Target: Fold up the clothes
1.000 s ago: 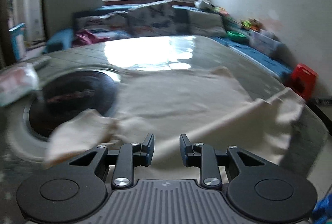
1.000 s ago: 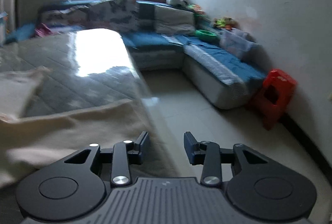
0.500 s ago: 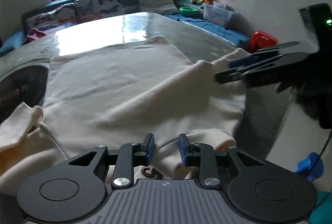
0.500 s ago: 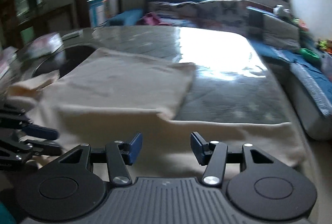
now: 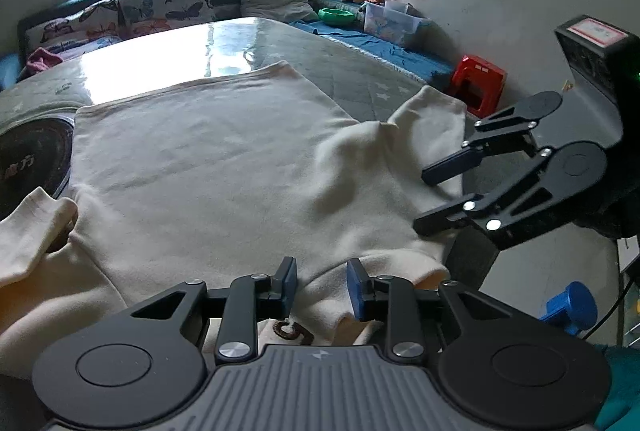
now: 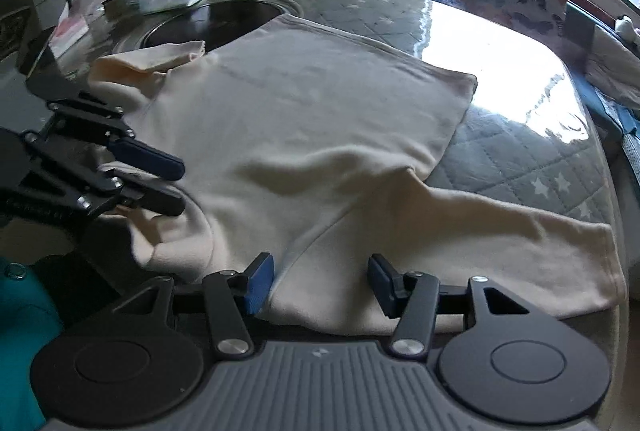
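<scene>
The left gripper [image 5: 322, 285] hangs low over the near edge of the shirt [image 5: 208, 167], its jaws a little apart with a ridge of cloth rising between them; whether the pads press the cloth cannot be told. In the right wrist view this gripper [image 6: 178, 185] shows at the left, by the collar. The right gripper [image 6: 320, 279] is spread wide over the shoulder seam, holding nothing; the left wrist view has it [image 5: 420, 197] at the right, just above the right sleeve.

The cream shirt lies mostly flat on the table [image 6: 520, 159], collar near, hem far. Its right sleeve [image 6: 500, 231] stretches to the right table edge; the left sleeve [image 6: 152, 61] is bunched at the far left, by a dark round inset [image 6: 224, 19]. A couch [image 5: 168, 3] lies beyond the table, a red stool [image 5: 478, 81] at the right.
</scene>
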The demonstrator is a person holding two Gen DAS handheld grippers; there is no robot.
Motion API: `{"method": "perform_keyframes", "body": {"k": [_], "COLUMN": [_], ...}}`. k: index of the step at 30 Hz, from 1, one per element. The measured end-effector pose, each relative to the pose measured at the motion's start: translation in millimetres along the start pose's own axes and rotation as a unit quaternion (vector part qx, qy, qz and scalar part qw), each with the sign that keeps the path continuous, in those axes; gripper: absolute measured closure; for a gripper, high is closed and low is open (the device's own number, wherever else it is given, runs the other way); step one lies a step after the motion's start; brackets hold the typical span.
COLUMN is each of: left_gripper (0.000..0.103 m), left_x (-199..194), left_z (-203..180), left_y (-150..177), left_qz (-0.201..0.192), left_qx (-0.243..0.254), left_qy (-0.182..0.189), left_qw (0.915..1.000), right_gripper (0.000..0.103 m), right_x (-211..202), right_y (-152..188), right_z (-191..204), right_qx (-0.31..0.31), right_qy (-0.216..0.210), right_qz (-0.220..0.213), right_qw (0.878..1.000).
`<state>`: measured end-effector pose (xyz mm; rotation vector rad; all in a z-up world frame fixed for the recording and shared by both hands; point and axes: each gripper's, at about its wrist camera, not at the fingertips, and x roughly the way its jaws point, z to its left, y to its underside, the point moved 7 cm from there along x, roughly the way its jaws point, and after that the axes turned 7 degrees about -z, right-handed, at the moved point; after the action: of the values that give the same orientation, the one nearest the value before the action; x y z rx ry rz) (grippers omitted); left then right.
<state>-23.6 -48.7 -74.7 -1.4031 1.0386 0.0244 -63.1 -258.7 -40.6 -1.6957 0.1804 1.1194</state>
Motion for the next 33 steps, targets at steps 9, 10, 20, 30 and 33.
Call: {"method": "perform_keyframes", "body": {"k": [9, 10, 20, 30, 33], "left_gripper": [0.073, 0.073, 0.071, 0.068, 0.068], "left_x": [4, 7, 20, 55, 67], "left_z": [48, 54, 115, 178, 191], "left_y": [-33, -34, -49, -79, -86], "left_qz": [-0.032, -0.031, -0.022, -0.017, -0.017], "left_qx": [-0.036, -0.039, -0.067, -0.08, -0.078], "left_qy": [-0.055, -0.062, -0.128, -0.211, -0.217], "left_qw": [0.9973, 0.9968, 0.9893, 0.9741, 0.9729], "right_gripper": [0.054, 0.054, 0.054, 0.062, 0.063], "right_x": [10, 15, 33, 72, 85], "right_y": [-46, -47, -43, -82, -93], "right_z": [-17, -18, -34, -92, -111], "right_qx": [0.035, 0.034, 0.04, 0.066, 0.076], "right_qy": [-0.013, -0.014, -0.012, 0.039, 0.056], "right_qz": [-0.067, -0.065, -0.027, -0.038, -0.038], "right_qw": [0.997, 0.997, 0.999, 0.996, 0.995]}}
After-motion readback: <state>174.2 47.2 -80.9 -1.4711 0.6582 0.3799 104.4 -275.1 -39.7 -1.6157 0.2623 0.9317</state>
